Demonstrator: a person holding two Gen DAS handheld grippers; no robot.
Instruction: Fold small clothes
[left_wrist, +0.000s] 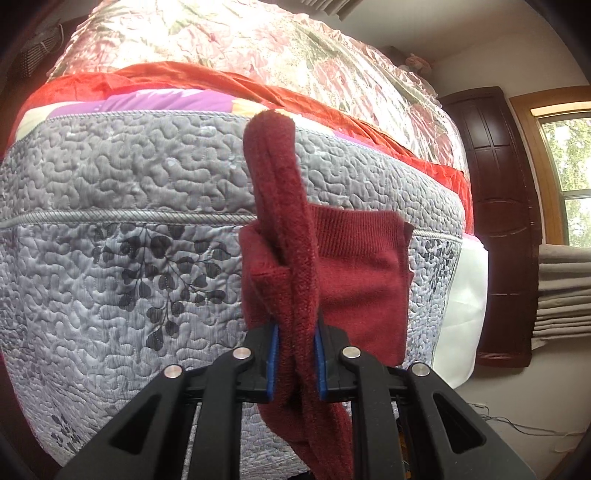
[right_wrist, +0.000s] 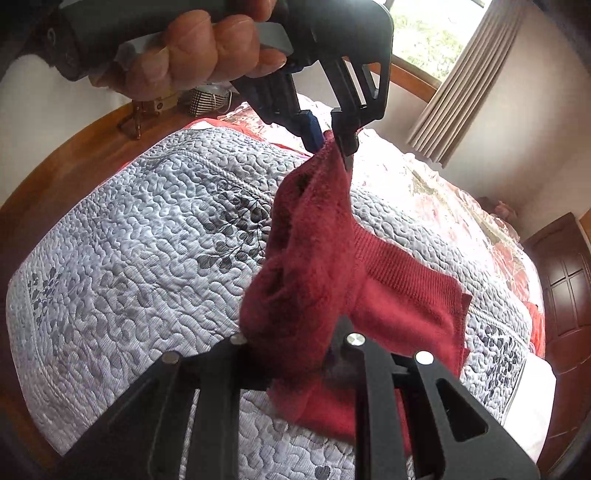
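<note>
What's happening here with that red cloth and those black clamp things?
A person is working with two hand-held grippers over a bed covered by a grey quilt. Both are clamped on a dark red knitted garment, lifted above the quilt: the left gripper pinches its top end, the right gripper holds its lower part. The hand holds the left gripper's handle. The garment isn't folded flat yet.

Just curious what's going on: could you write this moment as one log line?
step: folding | item: dark red garment | left gripper: shut on it | right gripper: shut on it | over: grey quilted bed
</note>
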